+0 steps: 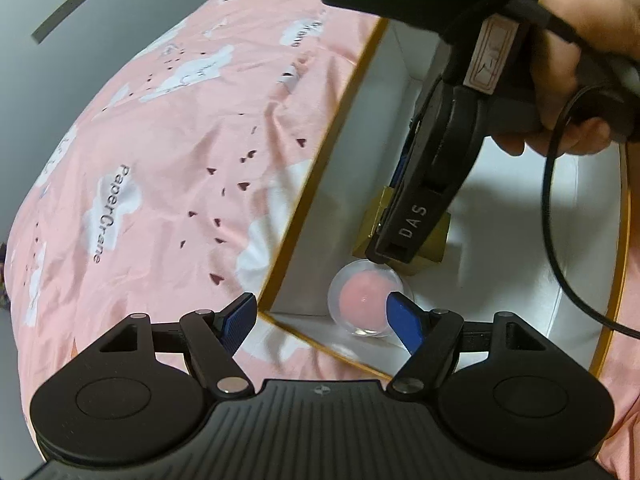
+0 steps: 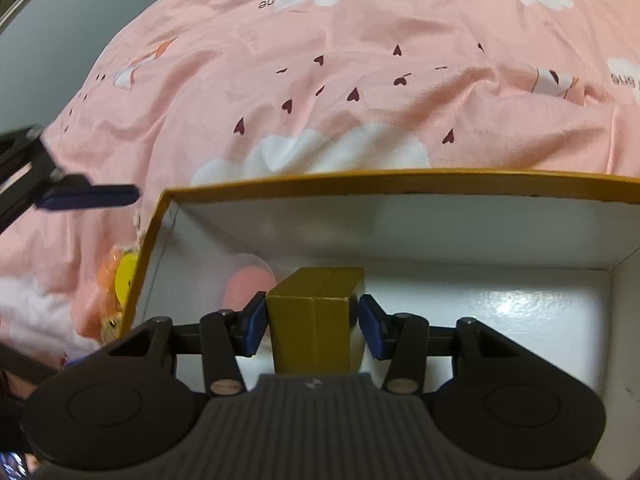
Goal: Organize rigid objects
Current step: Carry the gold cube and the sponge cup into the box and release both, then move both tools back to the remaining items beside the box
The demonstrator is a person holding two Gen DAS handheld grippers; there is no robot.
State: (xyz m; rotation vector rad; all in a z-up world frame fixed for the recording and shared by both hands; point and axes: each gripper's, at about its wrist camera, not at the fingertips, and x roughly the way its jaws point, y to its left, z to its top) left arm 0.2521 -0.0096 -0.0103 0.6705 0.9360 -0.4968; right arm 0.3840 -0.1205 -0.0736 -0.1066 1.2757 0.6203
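Inside the white box with the gold rim (image 2: 400,178), the right gripper (image 2: 312,326) straddles a small gold carton (image 2: 316,320) standing on the box floor; its blue pads (image 2: 374,332) sit just beside the carton's sides, the left one close to touching and the right one with a thin gap, so the carton looks released rather than clamped. Just beside the carton, toward the box's left wall, rests a clear round capsule with a pink core (image 1: 366,298). Over the near corner of the box, the left gripper (image 1: 326,320) hangs spread wide and grasps nothing, one blue finger (image 1: 404,320) above the capsule, the other outside the rim. Around the box spreads a pink bedsheet with white clouds and small hearts (image 1: 168,168). Against the box's outer left wall lies an orange and yellow toy (image 2: 114,284), its shape unclear.
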